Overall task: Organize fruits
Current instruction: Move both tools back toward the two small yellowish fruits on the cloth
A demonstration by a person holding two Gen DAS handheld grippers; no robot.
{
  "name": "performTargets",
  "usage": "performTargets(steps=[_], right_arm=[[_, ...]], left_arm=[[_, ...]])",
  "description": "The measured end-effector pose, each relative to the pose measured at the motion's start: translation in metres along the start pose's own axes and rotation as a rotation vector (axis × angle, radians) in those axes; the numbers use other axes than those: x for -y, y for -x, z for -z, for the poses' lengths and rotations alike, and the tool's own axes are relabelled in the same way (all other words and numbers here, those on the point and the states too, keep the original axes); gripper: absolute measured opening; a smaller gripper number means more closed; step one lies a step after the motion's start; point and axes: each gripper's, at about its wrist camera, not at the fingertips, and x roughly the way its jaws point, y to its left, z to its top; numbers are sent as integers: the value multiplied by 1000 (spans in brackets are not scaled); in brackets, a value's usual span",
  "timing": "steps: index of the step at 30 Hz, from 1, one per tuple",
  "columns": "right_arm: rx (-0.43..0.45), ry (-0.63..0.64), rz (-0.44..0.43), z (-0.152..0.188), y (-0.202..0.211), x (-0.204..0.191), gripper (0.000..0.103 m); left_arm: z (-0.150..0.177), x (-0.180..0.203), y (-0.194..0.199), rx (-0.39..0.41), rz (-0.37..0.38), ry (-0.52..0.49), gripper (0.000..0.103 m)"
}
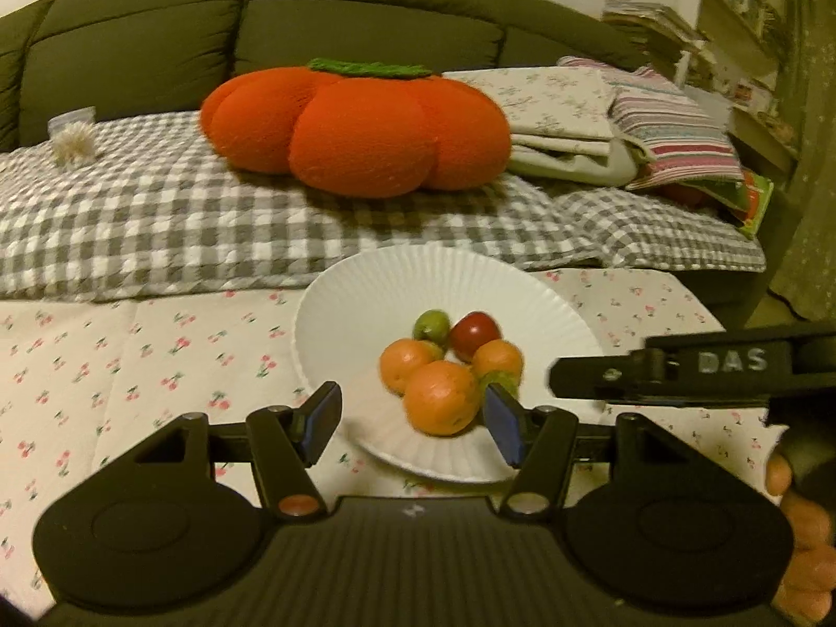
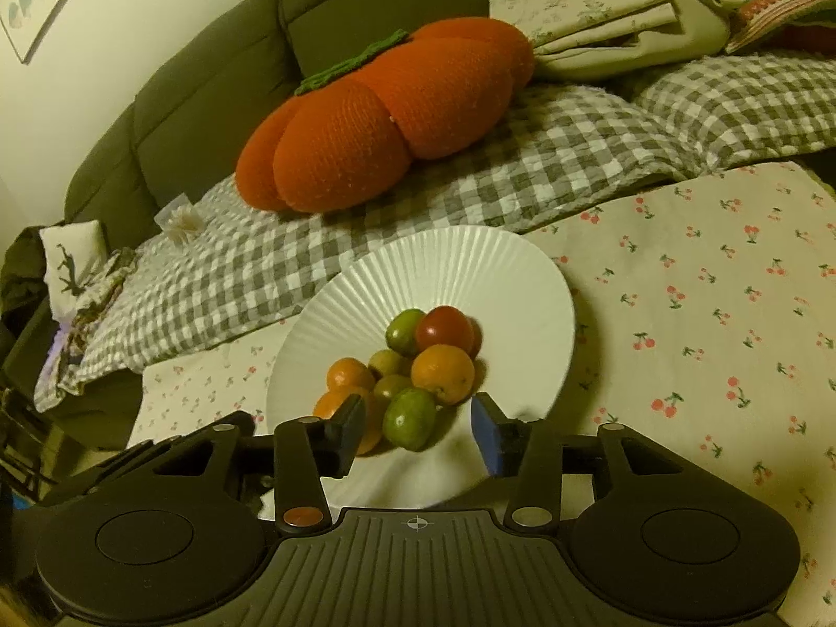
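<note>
With both jaws spread empty, the left hand-held gripper (image 1: pixel 410 420) should straddle the nearest orange (image 1: pixel 441 397) squarely on the white plate (image 1: pixel 355 292), while the right hand-held gripper (image 2: pixel 418 428) centres on the green fruit (image 2: pixel 409 418) without nudging neighbours.

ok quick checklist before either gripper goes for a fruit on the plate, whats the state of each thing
1. Left gripper open and empty: ok, jaws spread wide with nothing between them.
2. Right gripper open and empty: ok, jaws apart, not closed on anything.
3. Fruits all on the white plate: ok, oranges, green fruits and the red fruit sit in one cluster.
4. Nearest target free to grasp: not ok, the front green fruit touches the neighbouring orange.
5. Grippers apart from each other: cannot tell, the right one shows close beside the plate in the left wrist view.
6. Destination for sorted fruit: cannot tell, no second container is in view.
</note>
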Motion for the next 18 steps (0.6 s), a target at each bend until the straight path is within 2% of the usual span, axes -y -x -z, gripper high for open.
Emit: performTargets(steps=[7, 11, 18], right_arm=[[-5, 12, 20, 15, 16, -2, 53], [-8, 46, 30, 27, 30, -9, 54], [14, 44, -6, 42, 53, -21, 54]], left_arm=[[10, -9, 19, -21, -53, 44, 66], [18, -11, 36, -35, -77, 52, 67], [25, -11, 63, -30, -99, 55, 69]])
